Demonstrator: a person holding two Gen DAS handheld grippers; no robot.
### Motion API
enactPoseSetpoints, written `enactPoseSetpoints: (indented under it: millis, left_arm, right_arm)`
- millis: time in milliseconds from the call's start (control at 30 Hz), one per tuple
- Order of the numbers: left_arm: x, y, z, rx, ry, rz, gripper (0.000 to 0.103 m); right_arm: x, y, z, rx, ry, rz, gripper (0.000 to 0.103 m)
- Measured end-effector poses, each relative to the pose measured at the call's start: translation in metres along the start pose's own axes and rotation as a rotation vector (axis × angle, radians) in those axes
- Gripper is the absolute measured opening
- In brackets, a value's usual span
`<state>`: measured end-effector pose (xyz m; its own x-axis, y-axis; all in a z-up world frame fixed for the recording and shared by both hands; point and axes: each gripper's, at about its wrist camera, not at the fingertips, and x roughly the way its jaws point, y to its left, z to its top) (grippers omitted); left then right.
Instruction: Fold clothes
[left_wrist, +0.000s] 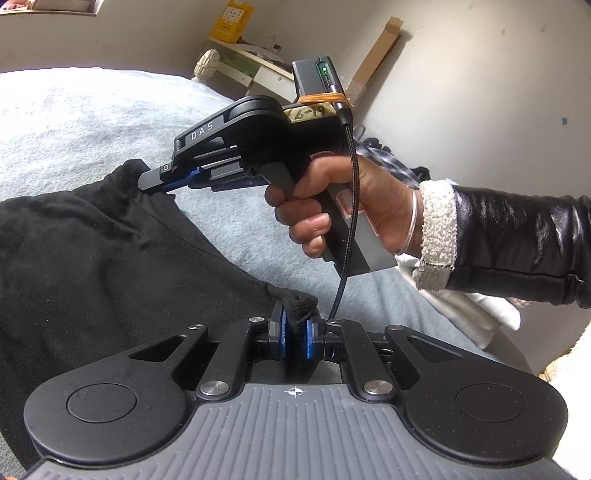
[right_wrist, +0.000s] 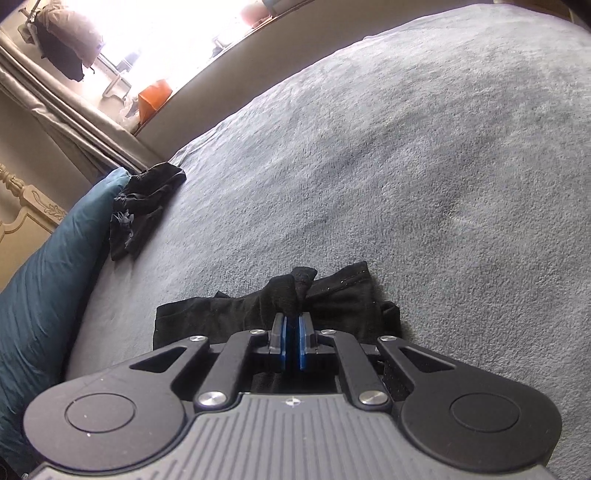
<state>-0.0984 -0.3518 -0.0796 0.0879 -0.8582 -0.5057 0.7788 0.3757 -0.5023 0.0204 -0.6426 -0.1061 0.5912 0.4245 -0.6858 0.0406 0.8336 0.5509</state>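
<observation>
A black garment (left_wrist: 92, 258) lies spread on the pale blue-grey bed cover (left_wrist: 74, 122). My left gripper (left_wrist: 293, 326) is shut on a near corner of it, a tuft of black cloth pinched between the blue pads. In the left wrist view my right gripper (left_wrist: 147, 182), held by a hand, is shut on a far corner of the same garment. The right wrist view shows that gripper (right_wrist: 293, 325) pinching a black fold, with the rest of the garment (right_wrist: 332, 306) bunched on the bed cover (right_wrist: 406, 166) just beyond the fingers.
A second dark garment (right_wrist: 144, 206) lies crumpled by a teal pillow (right_wrist: 48, 266) at the bed's left side. White cloth (left_wrist: 461, 295) sits under the person's sleeve (left_wrist: 517, 240). A shelf with a yellow box (left_wrist: 231, 20) stands by the wall.
</observation>
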Motion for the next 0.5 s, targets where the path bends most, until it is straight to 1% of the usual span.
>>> enactPoseSetpoints:
  millis: [333,400,500]
  left_arm:
    - [-0.001,0.003,0.002,0.027,0.014,-0.015,0.008]
    - [0.001,0.005,0.0,0.034,0.029,-0.012,0.008]
    - [0.007,0.007,-0.004,0.044,0.074,-0.005,0.009]
  right_arm:
    - [-0.01,-0.017,0.0,0.021,-0.021,-0.016,0.005]
    - [-0.01,-0.021,0.0,0.023,-0.021,-0.016,0.005]
    - [-0.008,-0.026,-0.002,0.022,-0.014,-0.023,0.005]
